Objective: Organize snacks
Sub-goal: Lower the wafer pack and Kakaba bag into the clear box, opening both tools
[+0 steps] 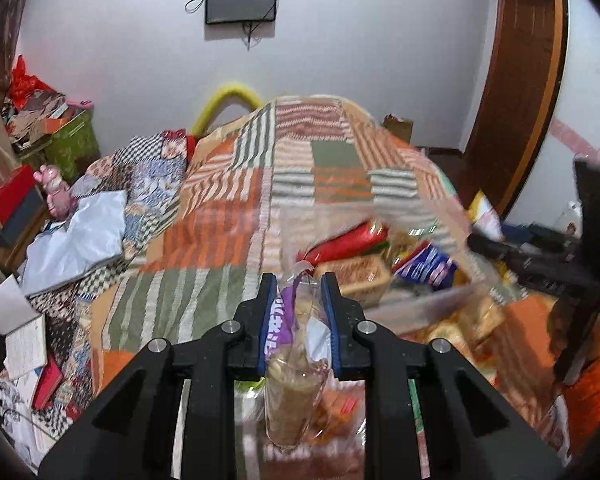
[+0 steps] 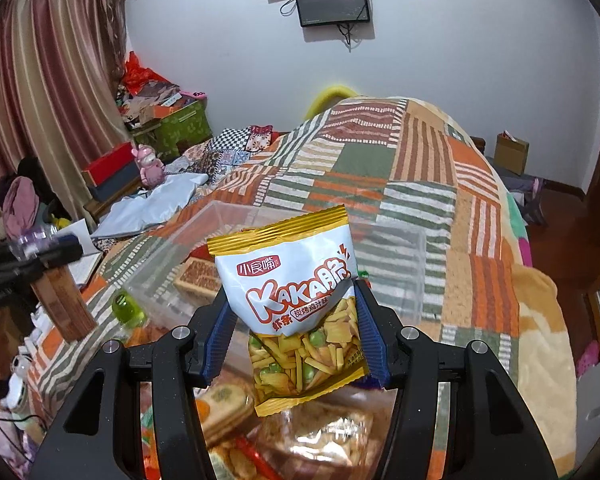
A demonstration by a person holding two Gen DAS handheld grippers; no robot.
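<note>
My left gripper [image 1: 298,292] is shut on a clear packet with a purple label [image 1: 290,364], held above the bed. My right gripper [image 2: 290,300] is shut on a white and yellow KAKA snack bag [image 2: 296,300], held above a clear plastic box [image 2: 396,264] on the bed. The box also shows in the left wrist view [image 1: 420,304], blurred, with a red packet [image 1: 340,242], a blue packet [image 1: 428,266] and a brown biscuit pack [image 1: 360,276] in it. More snack packs [image 2: 224,404] lie below my right gripper. My right gripper shows as a black arm in the left wrist view [image 1: 540,260].
A patchwork blanket [image 1: 260,184] covers the bed. A grey-white bag [image 1: 76,236], books [image 1: 24,344] and boxes [image 1: 72,140] lie at the left. A green bottle [image 2: 128,308] stands beside the clear box. A cardboard box [image 2: 510,152] and a wooden door [image 1: 516,80] are at the right.
</note>
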